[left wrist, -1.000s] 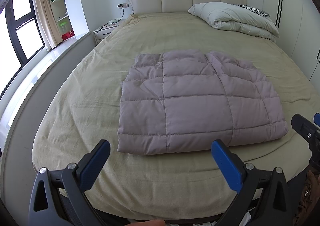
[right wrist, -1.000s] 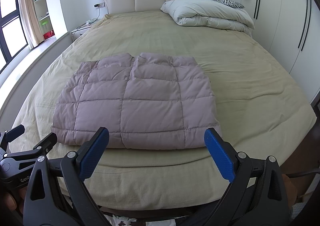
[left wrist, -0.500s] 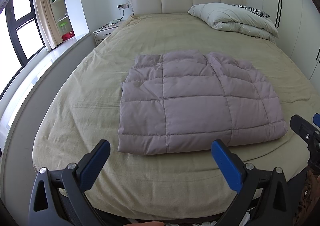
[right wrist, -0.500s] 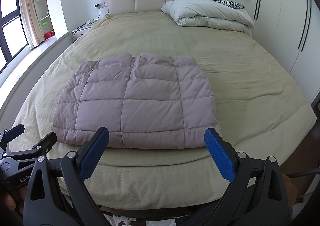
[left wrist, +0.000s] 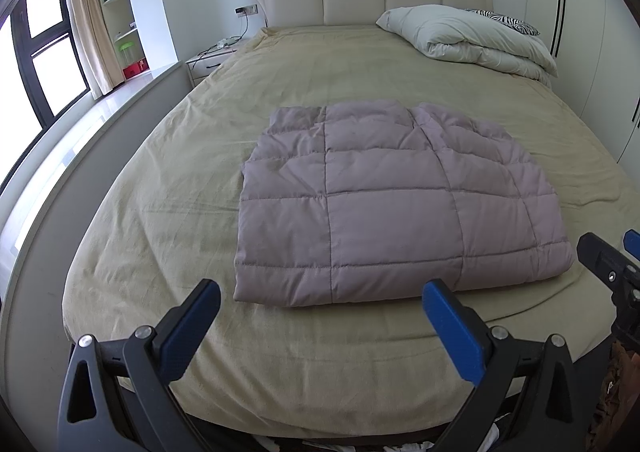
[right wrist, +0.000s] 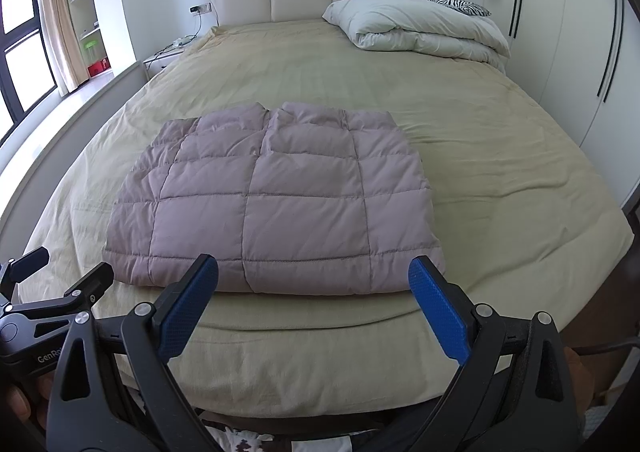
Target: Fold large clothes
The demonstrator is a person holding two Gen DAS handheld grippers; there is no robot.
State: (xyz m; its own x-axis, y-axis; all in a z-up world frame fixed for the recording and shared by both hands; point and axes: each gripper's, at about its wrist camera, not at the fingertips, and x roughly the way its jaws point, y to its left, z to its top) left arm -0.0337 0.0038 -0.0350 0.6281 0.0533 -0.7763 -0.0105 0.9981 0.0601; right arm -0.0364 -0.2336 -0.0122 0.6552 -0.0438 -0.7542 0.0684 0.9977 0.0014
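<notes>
folded jacket [left wrist: 384, 196] on bed [left wrist: 160, 180], beyond spread fingers [left wrist: 448, 332]

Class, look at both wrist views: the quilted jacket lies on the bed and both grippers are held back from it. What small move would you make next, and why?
Probably none beyond drawing back. The quilted jacket already lies as a neat folded rectangle on the bed. The left gripper and right gripper are both open, empty and short of its near edge. If a smaller bundle is wanted, reach for that near edge.
</notes>
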